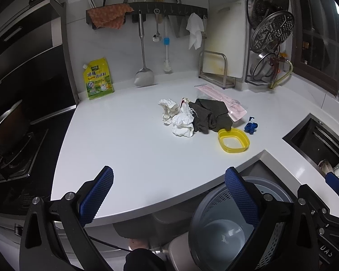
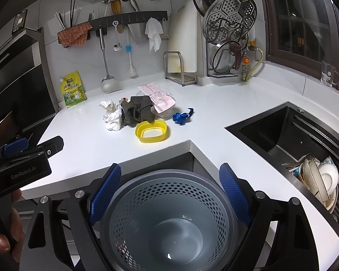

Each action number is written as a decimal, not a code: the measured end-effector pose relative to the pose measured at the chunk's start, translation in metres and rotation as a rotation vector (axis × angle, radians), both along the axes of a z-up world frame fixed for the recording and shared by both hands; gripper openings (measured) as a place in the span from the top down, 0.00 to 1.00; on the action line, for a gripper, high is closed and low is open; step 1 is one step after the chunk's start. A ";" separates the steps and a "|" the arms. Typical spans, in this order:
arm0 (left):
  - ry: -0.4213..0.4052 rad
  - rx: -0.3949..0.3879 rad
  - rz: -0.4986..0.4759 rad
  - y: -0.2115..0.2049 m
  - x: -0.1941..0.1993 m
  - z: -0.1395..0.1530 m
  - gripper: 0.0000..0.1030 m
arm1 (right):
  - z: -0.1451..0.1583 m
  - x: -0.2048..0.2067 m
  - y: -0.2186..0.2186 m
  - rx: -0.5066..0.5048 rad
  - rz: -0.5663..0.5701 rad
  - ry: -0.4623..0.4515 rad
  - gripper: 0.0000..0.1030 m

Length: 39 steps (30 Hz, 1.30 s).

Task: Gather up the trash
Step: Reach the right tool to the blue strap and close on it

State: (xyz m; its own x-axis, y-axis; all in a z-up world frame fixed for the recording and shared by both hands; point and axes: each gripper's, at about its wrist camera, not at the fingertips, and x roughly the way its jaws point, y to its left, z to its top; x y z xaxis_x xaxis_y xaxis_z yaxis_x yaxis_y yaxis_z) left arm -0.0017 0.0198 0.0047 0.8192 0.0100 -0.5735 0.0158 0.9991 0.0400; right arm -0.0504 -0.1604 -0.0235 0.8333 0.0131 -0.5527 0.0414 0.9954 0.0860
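A pile of trash lies mid-counter: crumpled white paper (image 1: 180,122) (image 2: 112,117), a dark rag (image 1: 209,115) (image 2: 137,110), a pink plastic packet (image 1: 223,100) (image 2: 158,96), a yellow plastic lid (image 1: 234,140) (image 2: 151,131) and a blue ribbon scrap (image 1: 250,126) (image 2: 182,115). A grey perforated bin (image 1: 226,230) (image 2: 169,221) stands on the floor below the counter's inner corner. My left gripper (image 1: 169,194) is open over the counter's front edge, well short of the pile. My right gripper (image 2: 170,194) is open directly above the bin, holding nothing.
The white counter (image 1: 124,146) (image 2: 83,135) wraps around a black sink (image 2: 289,135) holding dishes on the right. A stove with a pan (image 1: 9,135) sits left. A yellow pouch (image 1: 98,79) leans on the back wall under hanging utensils. A pot-lid rack (image 2: 228,36) stands at the back right.
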 end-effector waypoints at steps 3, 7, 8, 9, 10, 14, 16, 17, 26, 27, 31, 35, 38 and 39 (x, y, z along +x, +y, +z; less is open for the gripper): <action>0.007 -0.002 -0.001 -0.001 0.001 -0.001 0.06 | 0.000 0.001 -0.001 -0.001 -0.001 -0.001 0.18; 0.009 0.001 -0.001 -0.003 0.004 -0.002 0.06 | -0.002 0.003 -0.005 0.005 -0.002 -0.002 0.18; 0.011 0.003 -0.001 -0.004 0.006 -0.002 0.06 | -0.005 0.005 -0.006 0.008 -0.004 0.001 0.18; 0.013 0.004 -0.002 -0.004 0.007 -0.003 0.06 | -0.005 0.006 -0.007 0.010 -0.006 0.003 0.18; 0.016 0.008 -0.004 -0.006 0.010 -0.004 0.06 | -0.008 0.010 -0.009 0.016 -0.008 0.008 0.18; 0.023 0.010 -0.004 -0.008 0.023 -0.010 0.06 | -0.016 0.026 -0.016 0.027 -0.007 0.029 0.18; 0.031 0.005 0.000 -0.007 0.033 -0.014 0.06 | -0.020 0.036 -0.019 0.023 -0.006 0.036 0.18; 0.038 0.003 0.002 -0.007 0.039 -0.017 0.06 | -0.022 0.041 -0.020 0.021 -0.005 0.038 0.18; 0.086 -0.017 0.018 -0.006 0.088 -0.034 0.06 | -0.030 0.088 -0.025 0.024 0.021 0.058 0.18; 0.088 -0.022 0.017 -0.007 0.092 -0.035 0.06 | -0.031 0.095 -0.027 0.029 0.023 0.062 0.18; 0.098 -0.033 0.024 -0.013 0.107 -0.039 0.06 | -0.034 0.118 -0.036 0.044 0.015 0.069 0.18; 0.100 -0.033 0.028 -0.020 0.117 -0.040 0.06 | -0.038 0.139 -0.042 0.040 0.015 0.080 0.18; 0.100 -0.037 0.034 -0.024 0.122 -0.040 0.06 | -0.039 0.152 -0.046 0.036 0.030 0.090 0.18; 0.101 -0.042 0.036 -0.025 0.124 -0.040 0.06 | -0.039 0.155 -0.047 0.037 0.030 0.092 0.18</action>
